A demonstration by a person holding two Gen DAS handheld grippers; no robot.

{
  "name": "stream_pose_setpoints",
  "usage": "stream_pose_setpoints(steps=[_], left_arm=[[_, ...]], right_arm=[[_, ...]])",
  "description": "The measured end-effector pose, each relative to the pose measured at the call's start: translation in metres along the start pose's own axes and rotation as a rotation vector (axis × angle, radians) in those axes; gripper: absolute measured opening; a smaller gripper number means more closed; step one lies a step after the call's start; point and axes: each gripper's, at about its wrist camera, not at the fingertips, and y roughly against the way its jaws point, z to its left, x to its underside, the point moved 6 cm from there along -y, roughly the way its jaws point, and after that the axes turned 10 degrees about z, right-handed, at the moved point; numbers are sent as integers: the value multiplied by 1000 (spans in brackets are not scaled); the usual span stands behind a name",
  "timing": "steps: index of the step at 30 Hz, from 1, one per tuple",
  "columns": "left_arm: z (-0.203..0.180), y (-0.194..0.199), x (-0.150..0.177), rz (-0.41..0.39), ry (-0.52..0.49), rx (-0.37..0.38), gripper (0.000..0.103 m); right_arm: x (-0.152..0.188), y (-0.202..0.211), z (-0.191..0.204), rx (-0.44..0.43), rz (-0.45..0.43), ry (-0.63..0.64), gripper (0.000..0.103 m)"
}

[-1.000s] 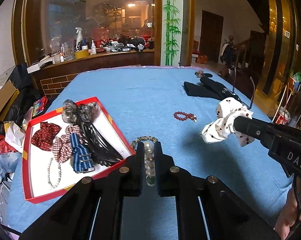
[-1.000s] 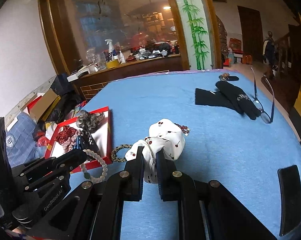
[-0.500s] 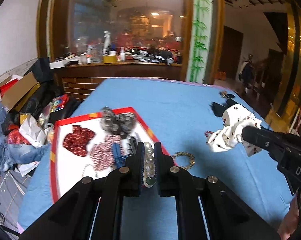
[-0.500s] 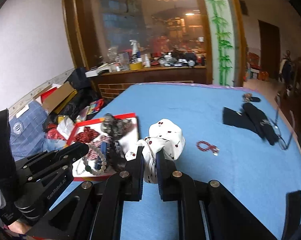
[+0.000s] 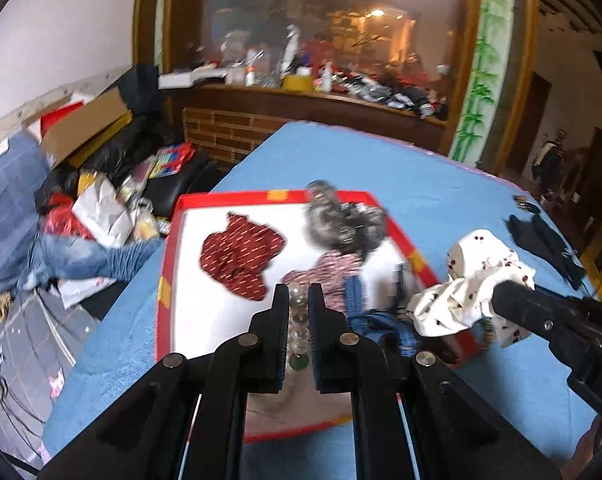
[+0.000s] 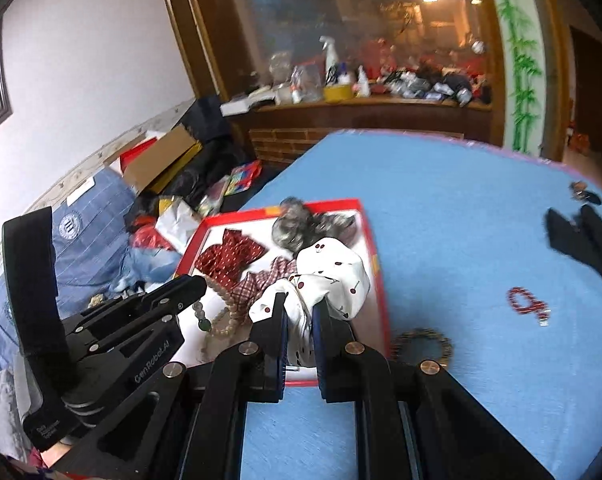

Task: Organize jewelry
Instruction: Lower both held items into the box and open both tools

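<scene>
Left wrist view: both grippers loaded above the red-rimmed white tray (image 5: 168,264).
Left gripper (image 5: 299,304), jaws pinching a pale glass-bead bracelet (image 5: 298,330) over the tray; right gripper (image 6: 299,310), jaws clamped on a white cherry-print fabric scrunchie (image 6: 333,276) at the tray's right edge. Dark-red beaded bracelet (image 6: 527,304) and brown braided ring (image 6: 421,346) lie on the blue surface (image 6: 441,220).

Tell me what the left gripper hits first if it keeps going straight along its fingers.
Probably the red-rimmed tray: the left gripper, shut on the bead bracelet, points at its white floor beside the plaid bow. Depth is uncertain.
</scene>
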Motion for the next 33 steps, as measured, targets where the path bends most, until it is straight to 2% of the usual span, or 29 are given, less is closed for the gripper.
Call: stream_pose_setpoints(steps=[17,27,33], left_arm=[[29,-58,7,99,80,-15,9],[39,-71,11,121,132,-5,9],[34,-69,12,98,91,-38,9]], right_arm=[[-1,-87,7,-43,142,9,13],[-11,-113,2,-29,133,5,15],[-6,-113,3,-13,113,41,15]])
